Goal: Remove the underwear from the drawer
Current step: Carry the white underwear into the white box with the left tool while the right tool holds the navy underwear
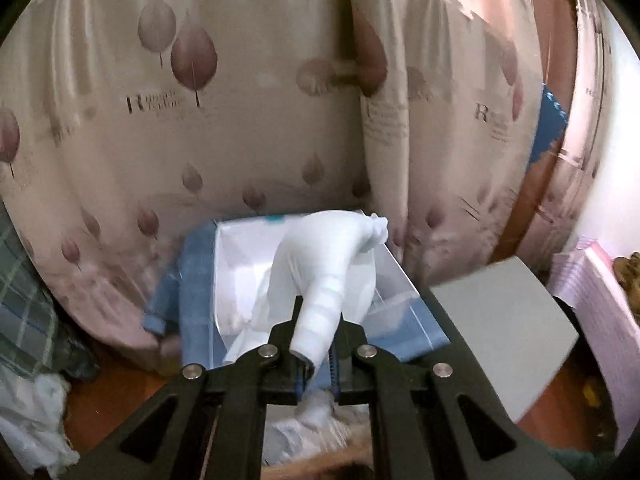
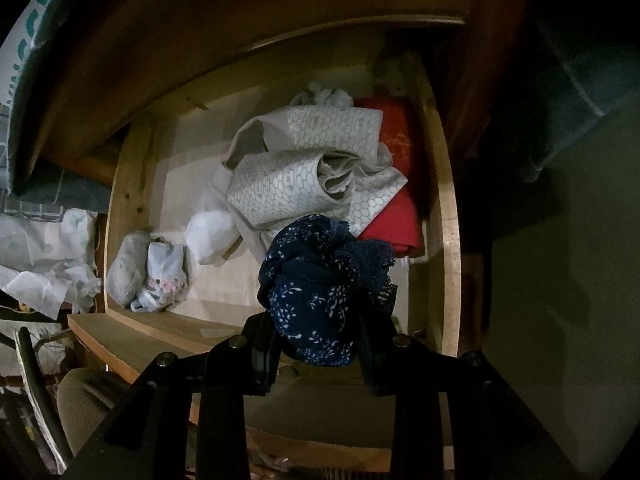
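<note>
The left gripper (image 1: 316, 344) is clamped on a rolled white garment (image 1: 320, 276) that sticks up through the middle of the left wrist view, clear of any drawer, while the right gripper (image 2: 316, 344) pinches a bunched navy floral pair of underwear (image 2: 316, 292) at lower centre of the right wrist view, above the open wooden drawer (image 2: 448, 240). To do this step well, I would judge, each piece should be carried fully past the drawer's front edge with the grip kept firm, since the navy bundle's lace edge hangs loose at its right and could catch on the rim. More clothing lies in the drawer: patterned grey rolls (image 2: 288, 176) at centre, a red folded cloth (image 2: 396, 216) to their right, a white roll (image 2: 212, 236) and a small grey bundle (image 2: 128, 268) at lower left. In the left view a leaf-print curtain (image 1: 200, 120) fills the upper frame, with a white box (image 1: 236, 248) on blue cloth (image 1: 196, 296) below it, a grey box (image 1: 500, 320) at right and reddish wooden floor beneath.
</note>
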